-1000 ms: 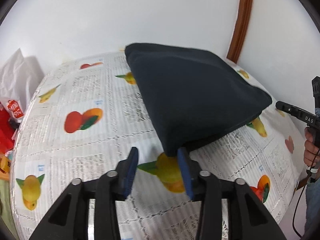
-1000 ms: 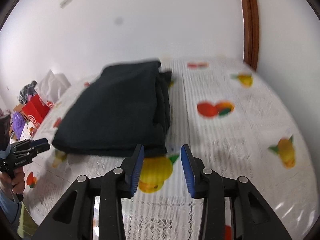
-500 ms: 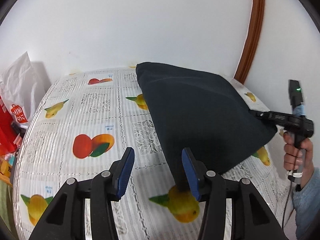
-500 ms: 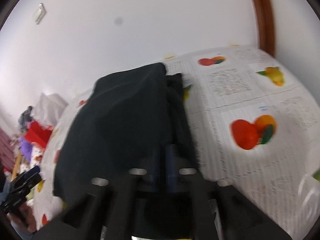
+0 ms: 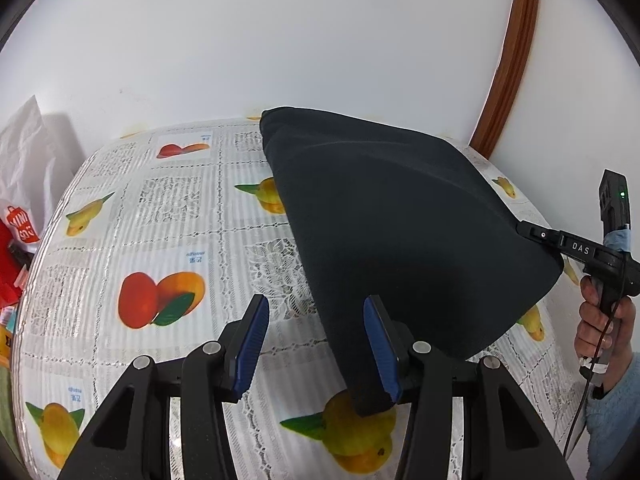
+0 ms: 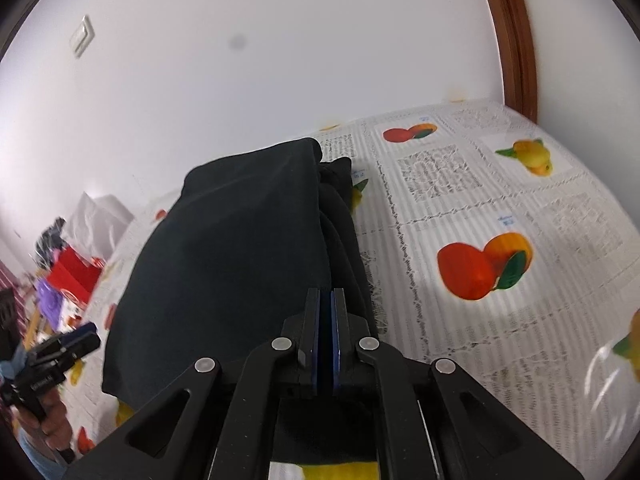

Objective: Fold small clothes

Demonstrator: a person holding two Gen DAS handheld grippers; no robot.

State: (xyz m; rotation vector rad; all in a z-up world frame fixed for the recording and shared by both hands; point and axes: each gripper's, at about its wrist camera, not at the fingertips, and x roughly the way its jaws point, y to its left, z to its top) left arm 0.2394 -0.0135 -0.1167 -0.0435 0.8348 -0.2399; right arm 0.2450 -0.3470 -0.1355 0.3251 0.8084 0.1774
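The dark folded garment (image 5: 392, 216) lies on the desk (image 5: 168, 240), on its fruit-print cloth, straight ahead of both tools. The right hand-held gripper (image 6: 326, 332) has just closed and is clamped on the garment's near right corner, cloth pinched between its pads. The left hand-held gripper (image 5: 316, 344) stands apart: the near left corner droops against its right finger (image 5: 380, 352), not yet pinched. So the left one is the one still to grip. From the right wrist view the garment's long axis runs away from the grippers toward the wall, with its layered folded edge on the right side.
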